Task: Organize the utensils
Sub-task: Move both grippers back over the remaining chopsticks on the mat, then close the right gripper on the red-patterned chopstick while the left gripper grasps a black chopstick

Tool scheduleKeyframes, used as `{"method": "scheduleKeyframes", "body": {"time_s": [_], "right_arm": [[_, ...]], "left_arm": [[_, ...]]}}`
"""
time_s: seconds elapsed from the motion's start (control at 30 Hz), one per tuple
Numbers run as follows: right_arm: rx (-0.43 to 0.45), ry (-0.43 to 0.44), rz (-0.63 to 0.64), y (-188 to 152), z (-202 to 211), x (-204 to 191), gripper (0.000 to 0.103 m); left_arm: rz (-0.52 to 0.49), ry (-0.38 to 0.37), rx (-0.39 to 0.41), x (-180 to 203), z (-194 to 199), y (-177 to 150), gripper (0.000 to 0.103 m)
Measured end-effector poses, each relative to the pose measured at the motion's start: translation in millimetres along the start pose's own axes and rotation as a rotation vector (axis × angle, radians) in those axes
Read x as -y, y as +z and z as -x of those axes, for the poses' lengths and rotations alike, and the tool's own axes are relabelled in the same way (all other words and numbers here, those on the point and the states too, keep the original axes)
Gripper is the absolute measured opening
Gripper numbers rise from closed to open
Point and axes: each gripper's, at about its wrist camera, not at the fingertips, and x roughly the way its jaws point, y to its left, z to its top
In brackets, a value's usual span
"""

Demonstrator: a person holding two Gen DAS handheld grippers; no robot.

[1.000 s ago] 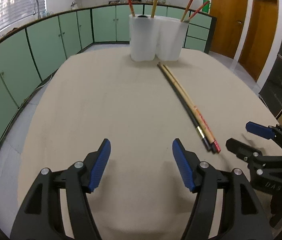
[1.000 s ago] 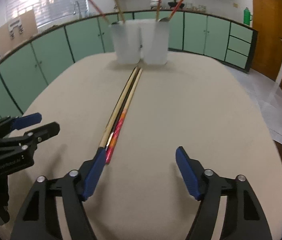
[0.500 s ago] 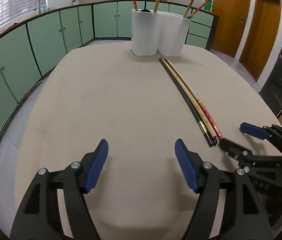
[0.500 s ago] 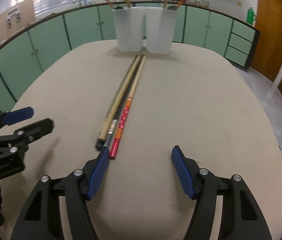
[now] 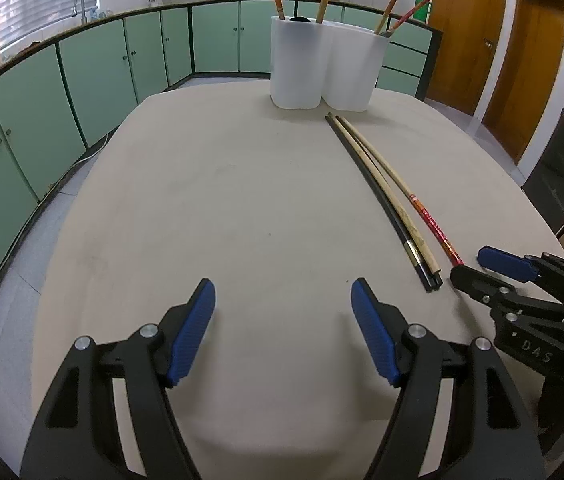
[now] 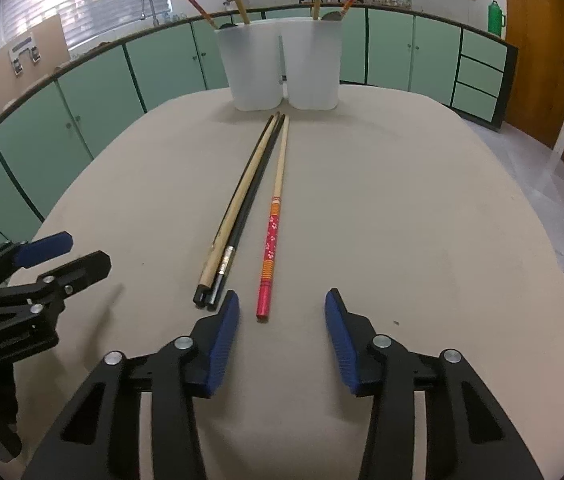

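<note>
Beige cloth is covering the table (image 6: 422,208), on which three chopsticks are lying lengthwise, their far tips close to a white two-compartment holder (image 6: 279,66) standing at the far end. The red-patterned chopstick (image 6: 271,236) is being framed between the spread fingers of the right gripper (image 6: 277,320), its near end lying on the cloth just ahead of the blue pads (image 6: 223,336) and touched by neither. The pale wooden chopstick (image 6: 237,196) and the black chopstick (image 6: 251,196) are lying side by side, touching, just left of the red one and angled slightly away from it at the near ends. Several more chopsticks are being held upright and tilted in both compartments of the holder.

In the left wrist view, the left gripper (image 5: 284,328) is being held wide over bare cloth, with nothing between its fingers, well left of the chopsticks. The right gripper (image 5: 482,266) is being seen there at the right edge, close to the near end of the red-patterned chopstick (image 5: 432,222).

Green cabinets (image 5: 93,76) are lining the walls behind the table.
</note>
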Motion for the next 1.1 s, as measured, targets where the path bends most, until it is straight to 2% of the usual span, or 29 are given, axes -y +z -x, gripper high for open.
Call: {"method": "scheduleKeyframes", "body": {"time_s": [0.17,0.33,0.67,1.1], "right_arm": [[-0.009,0.011,0.005,4,-3,-2,0.008],[-0.001,0.006,0.019,-1,1,-1,0.007],[0.005,-0.04,-0.037,-5,8,33,0.006],[0.01,-0.004,-0.068,-6,9,42,0.006]], "left_arm": [[-0.001,-0.005,-0.003,3,-1,0,0.069],[-0.013,-0.021,-0.011,14,-5,4,0.07],[-0.053,-0.075,-0.017,47,-15,7,0.07],[-0.078,-0.056,-0.055,67,-35,10,0.07]]}}
